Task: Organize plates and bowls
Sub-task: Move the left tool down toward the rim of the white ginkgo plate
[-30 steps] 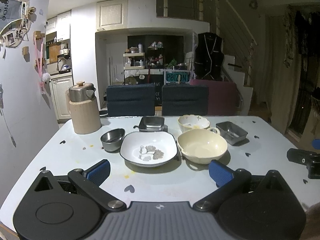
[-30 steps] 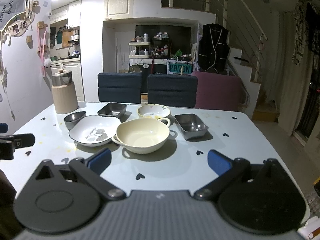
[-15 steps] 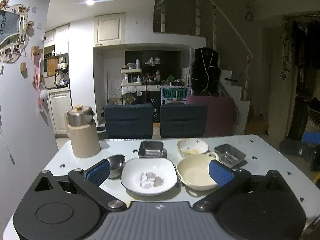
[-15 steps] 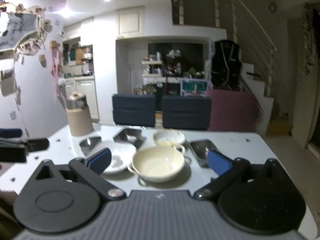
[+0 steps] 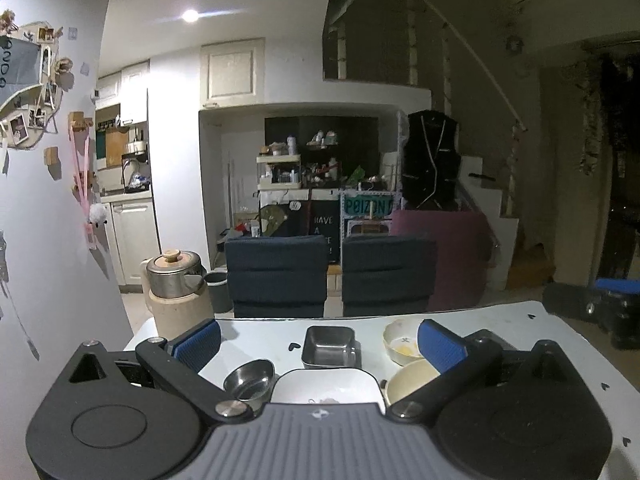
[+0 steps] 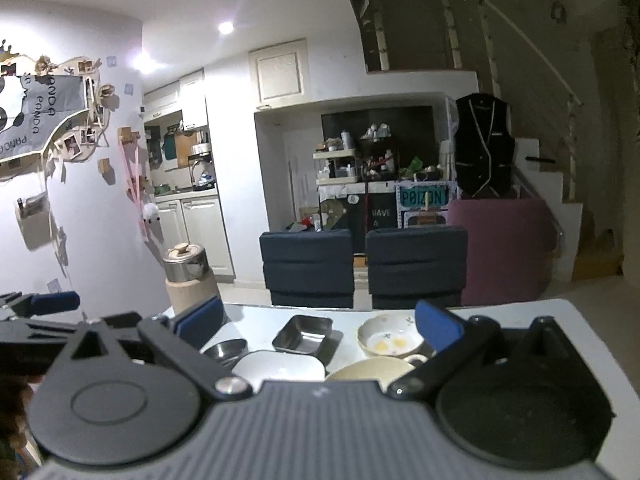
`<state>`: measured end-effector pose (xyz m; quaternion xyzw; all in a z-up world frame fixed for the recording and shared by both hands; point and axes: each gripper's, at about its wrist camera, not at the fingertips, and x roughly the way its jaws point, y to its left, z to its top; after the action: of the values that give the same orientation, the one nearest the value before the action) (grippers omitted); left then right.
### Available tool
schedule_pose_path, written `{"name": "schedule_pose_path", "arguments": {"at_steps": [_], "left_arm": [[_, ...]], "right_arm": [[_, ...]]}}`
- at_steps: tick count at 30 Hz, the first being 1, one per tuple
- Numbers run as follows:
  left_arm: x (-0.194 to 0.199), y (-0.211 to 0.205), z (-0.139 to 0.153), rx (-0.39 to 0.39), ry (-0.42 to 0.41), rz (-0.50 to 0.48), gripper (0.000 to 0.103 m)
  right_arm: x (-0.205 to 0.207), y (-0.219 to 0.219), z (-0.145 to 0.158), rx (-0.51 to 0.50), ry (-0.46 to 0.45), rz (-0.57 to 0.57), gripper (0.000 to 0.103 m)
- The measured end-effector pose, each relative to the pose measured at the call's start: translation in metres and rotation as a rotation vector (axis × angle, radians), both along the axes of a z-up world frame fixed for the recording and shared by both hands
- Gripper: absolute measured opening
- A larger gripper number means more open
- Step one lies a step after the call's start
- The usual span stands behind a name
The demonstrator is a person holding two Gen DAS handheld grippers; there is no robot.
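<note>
Six dishes are sitting on the white table (image 5: pixel 256 330): two square steel trays, one in the centre (image 5: pixel 329 345) and one at the right largely hidden behind a blue finger pad (image 5: pixel 486 340); one round steel bowl (image 5: pixel 249 378) at lower left; one white square plate (image 5: pixel 328 388) at bottom centre; one small white flowered bowl (image 6: pixel 390 339); and one cream handled bowl (image 6: pixel 370 369). Two navy chairs (image 5: pixel 276 276) are standing behind.

Ahead of me, a steel-lidded jug (image 5: pixel 176 296) stands at the worktop's (image 5: pixel 532 328) left far corner; behind it two navy chairs (image 5: pixel 280 276), a maroon seat (image 6: pixel 500 248) and cluttered shelves (image 6: pixel 340 160).
</note>
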<state>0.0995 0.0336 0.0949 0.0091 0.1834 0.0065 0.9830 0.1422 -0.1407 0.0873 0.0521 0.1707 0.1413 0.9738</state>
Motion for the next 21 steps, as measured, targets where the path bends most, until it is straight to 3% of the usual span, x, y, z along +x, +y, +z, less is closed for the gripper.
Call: {"name": "schedule_pose_path", "arguments": {"at_steps": [6,13,16,21], "left_arm": [[0.051,0.017,-0.007,0.004,0.046,-0.003,0.103],[0.114,0.034,-0.043,-0.032,0.166,-0.014,0.101],[0.137,0.042,-0.064,-0.037,0.221,-0.017,0.089],[0.167,0.062,-0.104,-0.121,0.332,-0.027,0.061]], "right_arm": [[0.051,0.007,-0.014,0.088,0.069,0.024,0.103],[0.117,0.021,-0.054,0.134,0.157,-0.017,0.103],[0.138,0.03,-0.075,0.187,0.197,-0.024,0.103],[0.169,0.041,-0.115,0.247,0.35,-0.001,0.102]]}}
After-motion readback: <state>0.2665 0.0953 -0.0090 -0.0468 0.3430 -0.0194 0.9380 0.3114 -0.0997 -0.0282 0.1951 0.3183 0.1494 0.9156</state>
